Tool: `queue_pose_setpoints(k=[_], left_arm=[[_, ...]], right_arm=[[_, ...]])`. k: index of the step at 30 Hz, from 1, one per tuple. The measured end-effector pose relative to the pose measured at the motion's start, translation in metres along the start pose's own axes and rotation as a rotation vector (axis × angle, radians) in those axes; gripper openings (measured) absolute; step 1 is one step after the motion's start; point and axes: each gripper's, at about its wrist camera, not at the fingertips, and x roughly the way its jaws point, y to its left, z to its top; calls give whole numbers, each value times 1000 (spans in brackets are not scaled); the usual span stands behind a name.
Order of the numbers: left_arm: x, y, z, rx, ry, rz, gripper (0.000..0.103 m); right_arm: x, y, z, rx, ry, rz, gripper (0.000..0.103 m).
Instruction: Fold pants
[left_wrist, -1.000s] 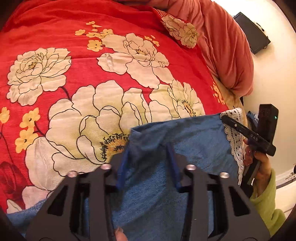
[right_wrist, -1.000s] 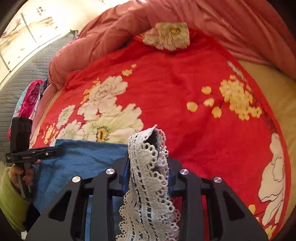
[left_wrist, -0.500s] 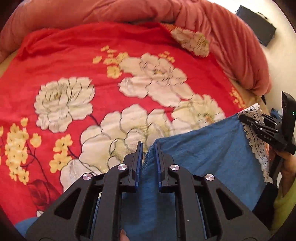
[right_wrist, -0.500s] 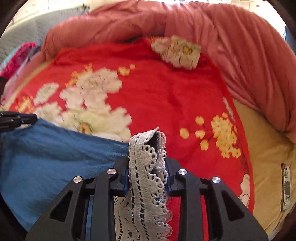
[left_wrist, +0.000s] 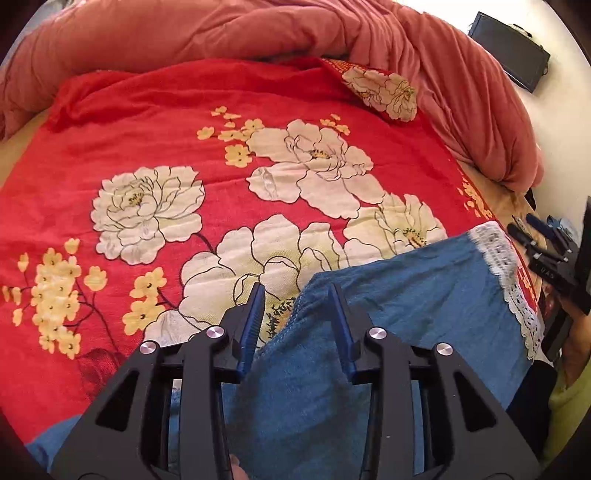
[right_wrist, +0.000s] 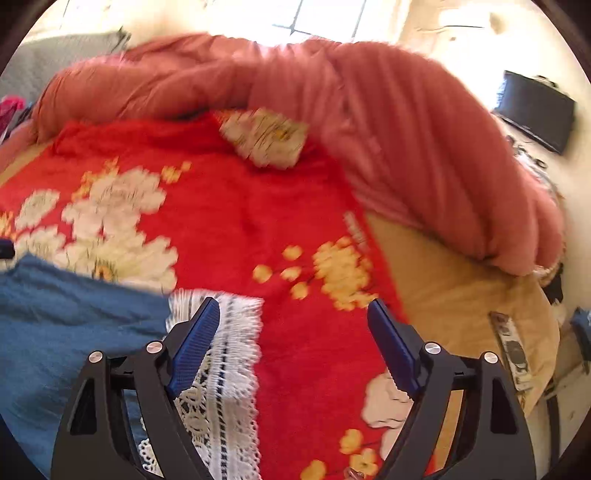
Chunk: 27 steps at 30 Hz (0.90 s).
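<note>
Since half a second ago both of our pinches have come off the cloth. In the left wrist view, the left gripper, which was nipped tight on the blue hem, has its jaws parted and opening; the corner of the pants rises loosely between them, not pressed by either pad as far as we can see. The pants spread from 6 o'clock toward 3 o'clock over the floral blanket, the lace trim at the 3 o'clock edge. In the right wrist view, blurred by motion, the right gripper stands wide and opening, and the lace that stood clamped upright now lies flat at 7 o'clock beneath its left finger, gripped by nothing. We judge this fold laid down and released.
</note>
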Motion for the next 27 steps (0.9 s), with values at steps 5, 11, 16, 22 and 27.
queue_pose_setpoints(k=[5,11,16,22,27], left_arm=[[-23,-15,-7,61,-43,22,44],[-45,-35,-18,87,-72,-21,53],[-58,-54,-30,108,-86,-34,63],[-57,-71,-61,125,-56,-20,64],[-45,-78,-91,147,3,17,69]], right_arm=[[-46,-13,-3,166,-60,179,81],[-79,22,-26,80,4,299,82],[-90,52,-36,-9,42,361,82],[-77,70,-60,-94,178,342,82],[-56,63,-93,-96,277,306,81]])
